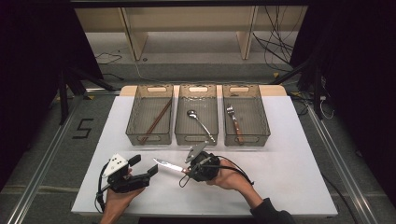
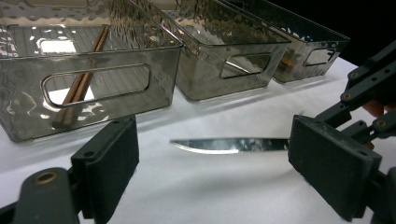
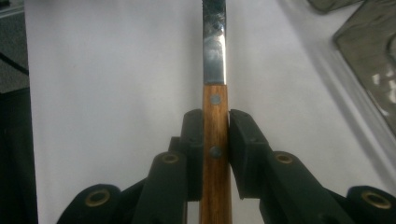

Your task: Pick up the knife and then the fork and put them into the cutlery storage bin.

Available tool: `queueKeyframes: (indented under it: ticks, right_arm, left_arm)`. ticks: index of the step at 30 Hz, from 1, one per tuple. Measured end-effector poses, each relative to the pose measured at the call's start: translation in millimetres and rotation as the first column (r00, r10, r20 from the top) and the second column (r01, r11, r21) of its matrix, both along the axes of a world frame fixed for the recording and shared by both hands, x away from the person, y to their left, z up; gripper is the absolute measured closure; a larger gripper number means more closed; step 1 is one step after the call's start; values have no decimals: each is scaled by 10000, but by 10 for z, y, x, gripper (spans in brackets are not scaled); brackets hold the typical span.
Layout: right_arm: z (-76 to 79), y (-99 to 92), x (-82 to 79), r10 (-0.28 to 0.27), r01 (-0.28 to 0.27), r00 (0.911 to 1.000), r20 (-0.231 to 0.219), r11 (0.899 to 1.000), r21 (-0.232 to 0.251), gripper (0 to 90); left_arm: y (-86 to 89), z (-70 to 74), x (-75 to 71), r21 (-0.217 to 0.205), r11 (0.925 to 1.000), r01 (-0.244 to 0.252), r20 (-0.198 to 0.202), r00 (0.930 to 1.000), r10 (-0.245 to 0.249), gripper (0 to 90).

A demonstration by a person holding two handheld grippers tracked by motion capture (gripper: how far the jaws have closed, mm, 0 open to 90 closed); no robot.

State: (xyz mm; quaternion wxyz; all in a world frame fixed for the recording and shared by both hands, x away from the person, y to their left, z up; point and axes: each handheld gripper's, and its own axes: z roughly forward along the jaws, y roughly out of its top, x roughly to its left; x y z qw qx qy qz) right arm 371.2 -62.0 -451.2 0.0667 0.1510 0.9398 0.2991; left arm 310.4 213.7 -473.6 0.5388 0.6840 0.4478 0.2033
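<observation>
A knife with a steel blade (image 1: pixel 167 164) and a wooden handle (image 3: pixel 215 116) hangs a little above the white table (image 1: pixel 280 168), blade pointing left. My right gripper (image 1: pixel 187 171) is shut on the handle, and in the right gripper view both pads (image 3: pixel 194 140) clamp its sides. To the knife's left, my left gripper (image 1: pixel 144 165) stands open with nothing in it. The blade tip (image 2: pixel 187 143) lies between the left gripper's two black pads (image 2: pixel 112 163) without touching them.
Three clear smoky trays stand in a row behind the grippers. The left tray (image 1: pixel 132 116) holds brown chopsticks (image 1: pixel 156 121), the middle tray (image 1: pixel 196 139) a spoon (image 1: pixel 200 122), the right tray (image 1: pixel 262 116) a fork (image 1: pixel 235 123). A shelf frame (image 1: pixel 135 42) stands beyond the table.
</observation>
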Motion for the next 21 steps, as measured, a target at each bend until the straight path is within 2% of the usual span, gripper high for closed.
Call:
queueKeyframes:
  ticks: [12,16,21]
  right_arm:
    - [207,-199,51,-557,538,9980,309,9968,599,770]
    - [309,-301,76,-871,820,9949,506,9920,961,770]
    - [392,-428,115,-1328,1252,9898,522,9838,1280,770]
  left_arm:
    - [-2,-2,2,32,10000,13,-11,10000,-13,162]
    - [-4,-2,3,39,10000,30,-8,10000,-30,162]
    - [-5,-3,4,37,10000,75,-26,10000,-74,162]
